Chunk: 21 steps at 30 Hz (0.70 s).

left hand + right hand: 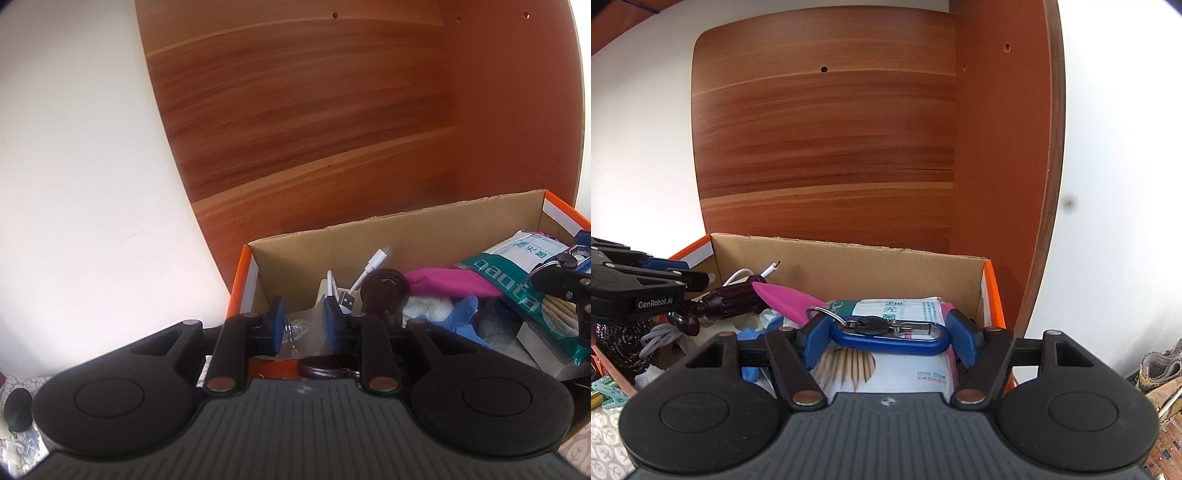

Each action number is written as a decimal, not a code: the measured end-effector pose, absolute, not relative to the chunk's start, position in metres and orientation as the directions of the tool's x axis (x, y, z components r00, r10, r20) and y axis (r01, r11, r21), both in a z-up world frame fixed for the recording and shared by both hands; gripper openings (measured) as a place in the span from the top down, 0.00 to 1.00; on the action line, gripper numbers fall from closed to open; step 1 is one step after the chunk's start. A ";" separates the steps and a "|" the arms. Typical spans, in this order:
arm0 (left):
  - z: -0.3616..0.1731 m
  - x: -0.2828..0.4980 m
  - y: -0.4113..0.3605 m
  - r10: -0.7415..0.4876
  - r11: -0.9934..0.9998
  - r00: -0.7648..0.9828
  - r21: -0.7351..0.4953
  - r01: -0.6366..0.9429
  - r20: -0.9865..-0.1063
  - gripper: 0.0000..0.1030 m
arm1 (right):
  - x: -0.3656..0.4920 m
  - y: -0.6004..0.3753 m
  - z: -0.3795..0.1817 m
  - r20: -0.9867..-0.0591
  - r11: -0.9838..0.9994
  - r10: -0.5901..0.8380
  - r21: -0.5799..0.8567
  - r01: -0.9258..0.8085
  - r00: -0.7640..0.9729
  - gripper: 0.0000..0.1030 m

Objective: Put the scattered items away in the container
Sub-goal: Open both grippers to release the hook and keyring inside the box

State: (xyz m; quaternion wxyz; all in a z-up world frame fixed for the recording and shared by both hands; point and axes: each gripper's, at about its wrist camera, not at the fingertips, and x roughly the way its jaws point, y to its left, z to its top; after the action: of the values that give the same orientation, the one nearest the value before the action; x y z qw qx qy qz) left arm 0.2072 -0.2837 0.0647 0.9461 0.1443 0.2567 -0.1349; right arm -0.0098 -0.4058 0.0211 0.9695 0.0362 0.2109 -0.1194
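- Right gripper [888,341]: jaws clamped end to end on the blue metal carabiner [890,341] with its black-headed key [866,326]; held above the white-and-green packet [886,314] at the right end of the orange-edged cardboard box [849,264].
- Risk: the key dangles loose and the grip is narrow; a tilt could let the carabiner slip out early.
- Left gripper [303,325]: jaws parted, nothing visibly clamped; a clear plastic item [295,328] lies between the pads, contact cannot be told. It hangs over the box's left end.
- Nearby: dark brown knobbed handle [384,291], white USB cable [365,271], magenta cloth [443,280], blue glove [461,314].
- Risk: the box is crowded; the left gripper could snag the cable, or the two grippers could collide.
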 end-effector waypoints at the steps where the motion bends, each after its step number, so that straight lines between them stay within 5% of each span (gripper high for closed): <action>1: 0.064 0.207 -0.284 -0.177 0.921 0.830 0.208 0.329 -0.529 0.76 | -0.010 -0.405 0.021 -0.418 0.969 -0.217 0.017 0.246 0.882 0.35; 8: 0.064 0.205 -0.285 -0.149 0.920 0.833 0.233 0.314 -0.533 0.66 | -0.011 -0.403 0.019 -0.422 0.967 -0.227 0.007 0.254 0.878 0.33; 10: 0.066 0.205 -0.284 -0.148 0.924 0.832 0.225 0.309 -0.534 0.53 | -0.010 -0.402 0.019 -0.422 0.967 -0.228 0.006 0.255 0.877 0.27; 14: 0.069 0.199 -0.283 -0.172 0.920 0.827 0.213 0.329 -0.535 0.33 | -0.015 -0.399 0.023 -0.397 0.961 -0.250 0.009 0.276 0.883 0.00; 21: 0.071 0.194 -0.275 -0.210 0.928 0.816 0.154 0.340 -0.538 0.20 | -0.020 -0.389 0.024 -0.388 0.959 -0.267 -0.017 0.283 0.882 0.00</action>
State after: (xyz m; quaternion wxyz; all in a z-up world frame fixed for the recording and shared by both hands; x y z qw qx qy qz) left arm 0.1938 -0.2754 0.0711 0.9451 0.1224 0.2660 -0.1454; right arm -0.0204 -0.3892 0.0237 0.9699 0.0199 0.1971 -0.1419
